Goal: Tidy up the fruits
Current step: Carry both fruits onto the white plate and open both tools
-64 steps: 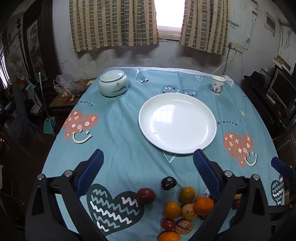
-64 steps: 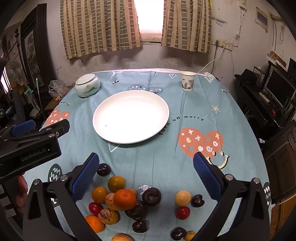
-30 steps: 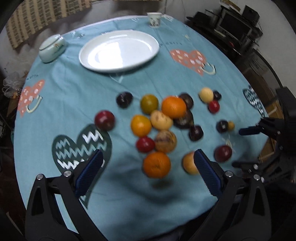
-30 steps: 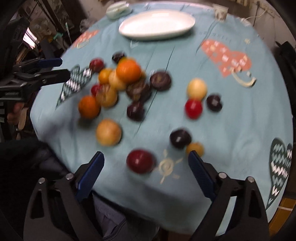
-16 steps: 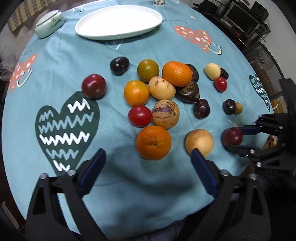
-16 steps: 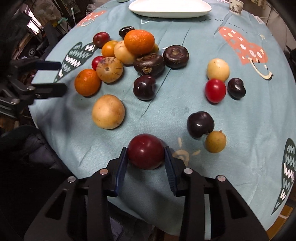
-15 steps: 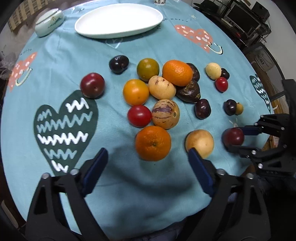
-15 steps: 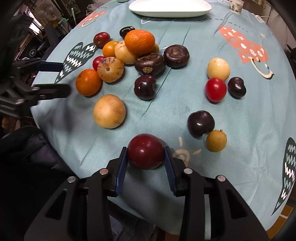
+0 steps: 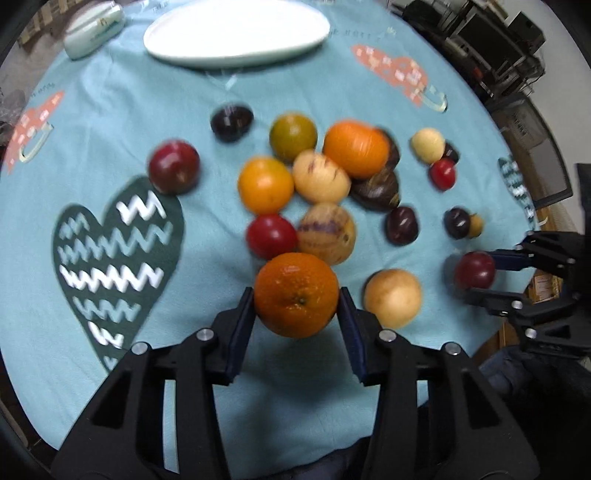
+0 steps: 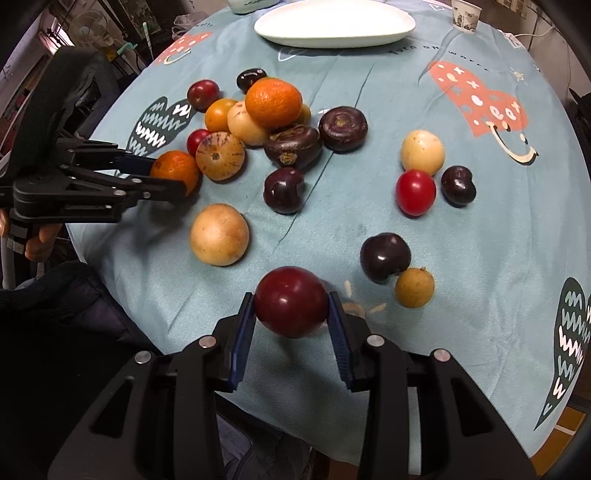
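So my left claw has just been squeezing in and now it's clamped on the orange, pads tight on both sides, low centre of that view. The right claw is pinched on the plum, also low centre of its own frame; you can see it from the left cam too, at the right edge. The rest of the fruit pile sits above both claws on the teal cloth, mid-frame, with a pale round fruit just up-left of the plum. The white plate is way up at the top edge, well apart from everything I'm holding.
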Tool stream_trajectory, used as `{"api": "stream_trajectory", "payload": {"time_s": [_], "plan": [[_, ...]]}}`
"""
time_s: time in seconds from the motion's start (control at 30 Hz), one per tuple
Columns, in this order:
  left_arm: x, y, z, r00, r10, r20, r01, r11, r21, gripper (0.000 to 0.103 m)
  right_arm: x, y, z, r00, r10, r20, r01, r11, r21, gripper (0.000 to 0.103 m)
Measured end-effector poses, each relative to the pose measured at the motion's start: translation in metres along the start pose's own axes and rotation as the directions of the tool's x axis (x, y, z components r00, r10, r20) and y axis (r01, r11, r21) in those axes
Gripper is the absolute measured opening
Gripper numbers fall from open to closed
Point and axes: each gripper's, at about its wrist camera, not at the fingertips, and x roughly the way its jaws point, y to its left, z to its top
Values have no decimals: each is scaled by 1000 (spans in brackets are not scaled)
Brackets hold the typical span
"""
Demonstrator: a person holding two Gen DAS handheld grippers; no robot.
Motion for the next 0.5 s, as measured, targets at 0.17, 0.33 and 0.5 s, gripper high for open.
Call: {"api": "stream_trajectory", "payload": {"time_s": [0.17,0.33,0.5], "plan": [[-39,4,19,995,-22,96,23,1000,-11,45,-9,-2,13,1000,14,27,-15,1000,7,39],[-56,-1,43,988,18,156,-18,1000,-1,45,-22,-4,32,997,14,73,-14,1000,9,40],[-57,3,73,981,53,186,-51,999,-16,45,-32,-6,69,989,31,142,-32,999,6,40]]}}
